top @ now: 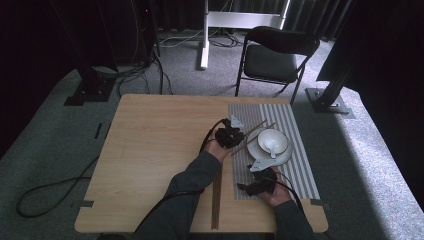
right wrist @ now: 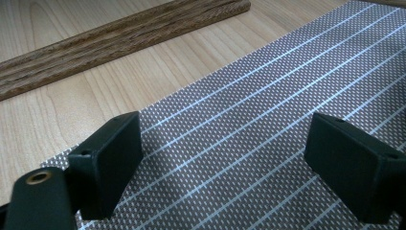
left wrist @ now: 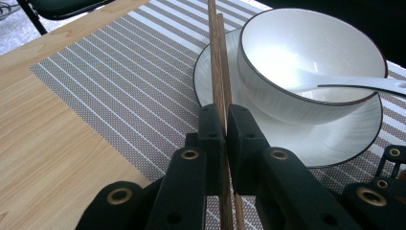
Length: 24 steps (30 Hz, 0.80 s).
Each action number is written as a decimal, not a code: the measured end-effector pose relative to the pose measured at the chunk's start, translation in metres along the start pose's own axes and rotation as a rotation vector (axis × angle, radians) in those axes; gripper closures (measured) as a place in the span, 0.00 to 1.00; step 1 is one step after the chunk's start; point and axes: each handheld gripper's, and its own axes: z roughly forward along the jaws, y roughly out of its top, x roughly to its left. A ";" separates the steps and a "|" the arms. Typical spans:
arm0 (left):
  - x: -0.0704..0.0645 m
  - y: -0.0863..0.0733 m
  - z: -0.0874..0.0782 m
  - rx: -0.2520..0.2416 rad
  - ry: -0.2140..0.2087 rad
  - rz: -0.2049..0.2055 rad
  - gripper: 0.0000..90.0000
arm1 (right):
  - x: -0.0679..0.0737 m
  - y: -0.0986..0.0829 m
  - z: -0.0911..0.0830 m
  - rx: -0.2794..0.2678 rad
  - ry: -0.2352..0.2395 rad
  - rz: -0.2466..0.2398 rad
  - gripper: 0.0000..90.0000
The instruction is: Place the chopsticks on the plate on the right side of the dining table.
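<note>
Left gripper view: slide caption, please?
Left claw shut on two brown wooden chopsticks beside white ceramic bowl on plate.

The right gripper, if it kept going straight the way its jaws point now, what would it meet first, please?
The right gripper, jaws open, points low over the striped placemat. Past the mat's edge lie the wooden sticks on the table, so it would probably meet those first; depth is hard to judge.
</note>
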 end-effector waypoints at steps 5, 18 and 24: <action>0.002 0.000 0.002 -0.006 -0.001 -0.001 0.94 | 0.000 0.000 0.000 0.000 -0.001 -0.002 0.13; 0.006 0.007 0.016 -0.005 -0.009 0.002 0.94 | 0.000 0.000 0.000 -0.001 0.000 -0.003 0.13; 0.007 0.008 0.023 0.007 -0.015 0.002 0.94 | 0.000 0.000 0.000 -0.001 0.001 -0.002 0.13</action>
